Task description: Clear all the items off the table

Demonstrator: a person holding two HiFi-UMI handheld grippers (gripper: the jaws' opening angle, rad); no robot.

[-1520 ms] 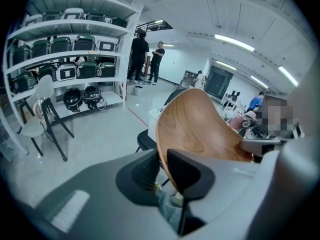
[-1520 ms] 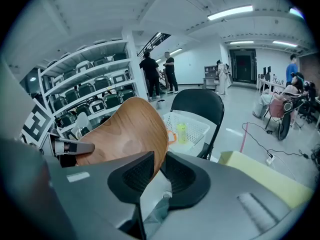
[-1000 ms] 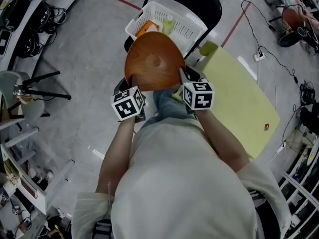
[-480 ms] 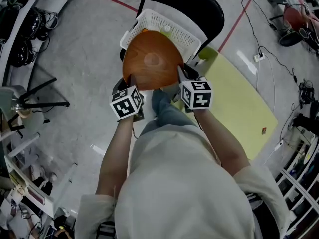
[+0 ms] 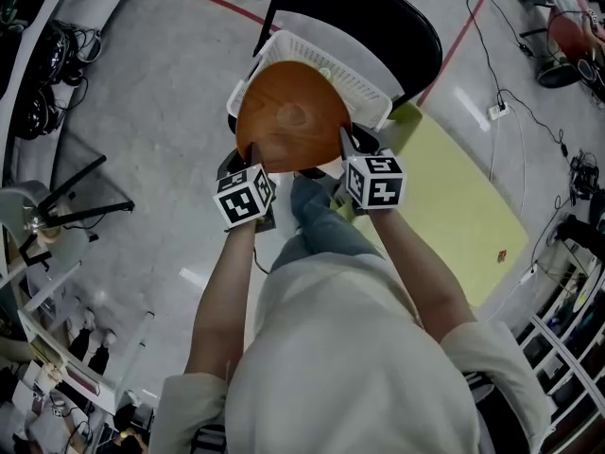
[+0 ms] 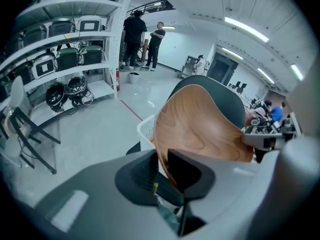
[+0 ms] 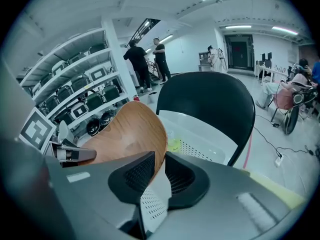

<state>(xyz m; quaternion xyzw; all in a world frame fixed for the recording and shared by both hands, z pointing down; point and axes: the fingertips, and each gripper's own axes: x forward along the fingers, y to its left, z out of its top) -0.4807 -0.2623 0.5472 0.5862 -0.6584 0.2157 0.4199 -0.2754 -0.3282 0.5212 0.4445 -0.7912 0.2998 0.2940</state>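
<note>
A round wooden bowl is held tilted between both grippers, right above a white plastic basket that sits on a black chair. My left gripper is shut on the bowl's left rim, the edge pinched between its pads. My right gripper is shut on the opposite rim. The bowl hides most of the basket's inside in the head view. In the right gripper view a yellow-green item shows inside the basket.
A yellow table stands to the right of the chair with a small red item on it. Cables and a power strip lie on the grey floor. Shelves with gear line the left. Two people stand far off.
Both grippers have carried the bowl forward and down over the basket. It now covers the orange item and the bottle that showed in the basket before.
</note>
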